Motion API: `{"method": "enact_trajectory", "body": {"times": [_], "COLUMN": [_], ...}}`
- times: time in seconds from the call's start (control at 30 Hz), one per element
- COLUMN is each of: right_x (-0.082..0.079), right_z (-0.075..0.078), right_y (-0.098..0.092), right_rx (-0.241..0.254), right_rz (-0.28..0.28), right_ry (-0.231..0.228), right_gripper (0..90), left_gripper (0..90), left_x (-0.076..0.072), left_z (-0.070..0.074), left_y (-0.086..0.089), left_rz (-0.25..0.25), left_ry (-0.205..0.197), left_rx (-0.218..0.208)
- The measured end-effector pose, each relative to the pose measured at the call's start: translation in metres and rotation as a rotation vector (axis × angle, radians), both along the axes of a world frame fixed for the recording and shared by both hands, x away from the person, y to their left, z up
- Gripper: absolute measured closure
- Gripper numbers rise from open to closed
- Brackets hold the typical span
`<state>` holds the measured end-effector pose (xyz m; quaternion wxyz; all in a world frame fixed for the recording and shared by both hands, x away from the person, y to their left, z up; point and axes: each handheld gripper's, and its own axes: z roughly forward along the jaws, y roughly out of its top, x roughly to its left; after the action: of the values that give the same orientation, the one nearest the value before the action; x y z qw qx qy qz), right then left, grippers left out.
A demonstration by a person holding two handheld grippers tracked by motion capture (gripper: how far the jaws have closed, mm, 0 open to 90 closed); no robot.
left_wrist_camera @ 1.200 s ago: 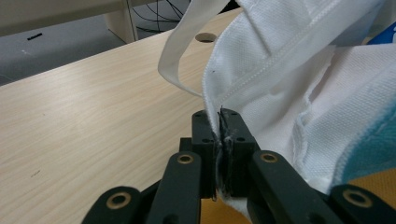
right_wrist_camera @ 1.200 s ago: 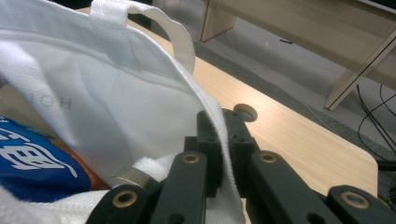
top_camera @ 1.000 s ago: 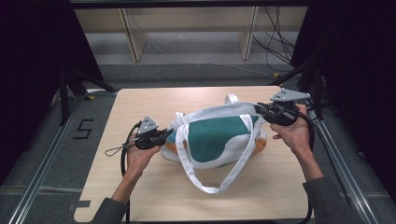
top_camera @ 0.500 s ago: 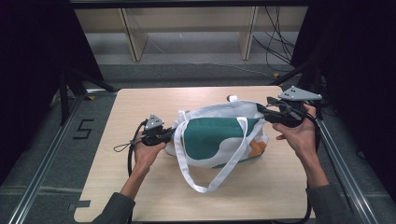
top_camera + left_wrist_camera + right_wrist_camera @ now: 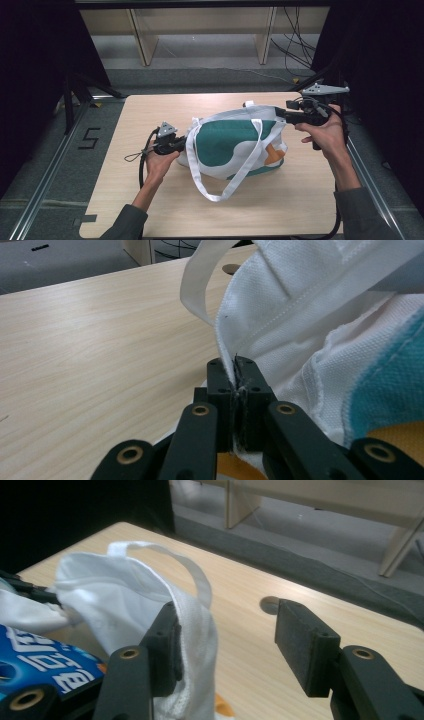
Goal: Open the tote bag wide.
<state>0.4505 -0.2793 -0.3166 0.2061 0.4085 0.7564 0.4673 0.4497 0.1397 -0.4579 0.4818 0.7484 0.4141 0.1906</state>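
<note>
Bag (image 5: 235, 145) rim pinched by left tongs (image 5: 237, 382); right tongs (image 5: 240, 645) gape.

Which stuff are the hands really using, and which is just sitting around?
In use:
- bag, its edge pinched by the left gripper
- right gripper, open at the bag's rim
- strap

Just there:
- table
- shelves
- cables

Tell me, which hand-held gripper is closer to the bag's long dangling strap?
Left. The left hand-held gripper pinches the tote bag edge right beside the strap; the right hand-held gripper sits at the far top corner.
</note>
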Motion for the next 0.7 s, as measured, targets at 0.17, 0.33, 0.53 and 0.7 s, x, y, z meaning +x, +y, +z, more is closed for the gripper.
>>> {"method": "enact_trajectory", "body": {"times": [0.17, 0.33, 0.53, 0.7], "right_x": [-0.007, -0.020, -0.060, -0.086], "right_z": [0.016, 0.022, 0.011, -0.004], "right_y": [-0.009, -0.014, -0.020, -0.018], "right_rx": [0.084, 0.059, 0.075, 0.088], "right_rz": [-0.009, -0.001, 0.035, 0.087], "right_ry": [0.000, -0.003, -0.027, -0.032], "right_gripper": [48.0, 46.7, 46.0, 46.3], "left_gripper": [85.9, 85.9, 85.8, 85.7], "left_x": [0.002, 0.003, 0.004, 0.006], "left_z": [-0.003, -0.002, -0.001, -0.002], "left_y": [0.000, 0.001, 0.002, 0.001], "left_rz": [0.015, 0.013, 0.019, 0.023], "left_ry": [0.012, 0.010, 0.013, 0.016], "left_rx": [-0.030, -0.022, -0.028, -0.034]}}
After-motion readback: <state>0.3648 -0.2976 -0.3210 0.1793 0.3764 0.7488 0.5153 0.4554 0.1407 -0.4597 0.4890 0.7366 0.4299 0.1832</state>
